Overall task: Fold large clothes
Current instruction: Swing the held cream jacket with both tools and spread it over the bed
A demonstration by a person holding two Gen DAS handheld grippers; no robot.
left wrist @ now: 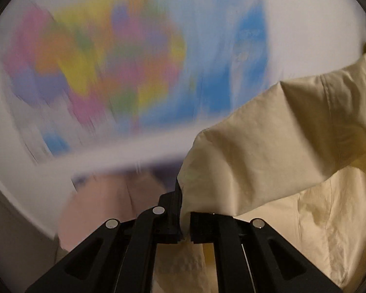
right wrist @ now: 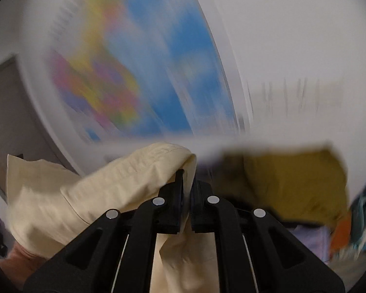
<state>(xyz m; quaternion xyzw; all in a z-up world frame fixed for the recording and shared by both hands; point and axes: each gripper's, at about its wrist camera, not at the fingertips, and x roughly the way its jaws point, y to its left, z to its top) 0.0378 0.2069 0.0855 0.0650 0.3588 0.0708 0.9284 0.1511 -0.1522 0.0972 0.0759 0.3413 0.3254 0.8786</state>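
Note:
A cream garment (left wrist: pixel 268 146) hangs lifted in the air, stretching to the right and down in the left wrist view. My left gripper (left wrist: pixel 185 210) is shut on a bunched edge of it. In the right wrist view the same cream garment (right wrist: pixel 97 185) drapes to the left and below. My right gripper (right wrist: pixel 187 190) is shut on a fold of it. The background is blurred in both views.
A colourful map poster (left wrist: pixel 114 61) hangs on the white wall ahead and shows in the right wrist view (right wrist: pixel 139 68) too. An olive-yellow cloth (right wrist: pixel 300 183), orange and teal items (right wrist: pixel 353 229) lie at right. A pink cloth (left wrist: pixel 97 207) lies below left.

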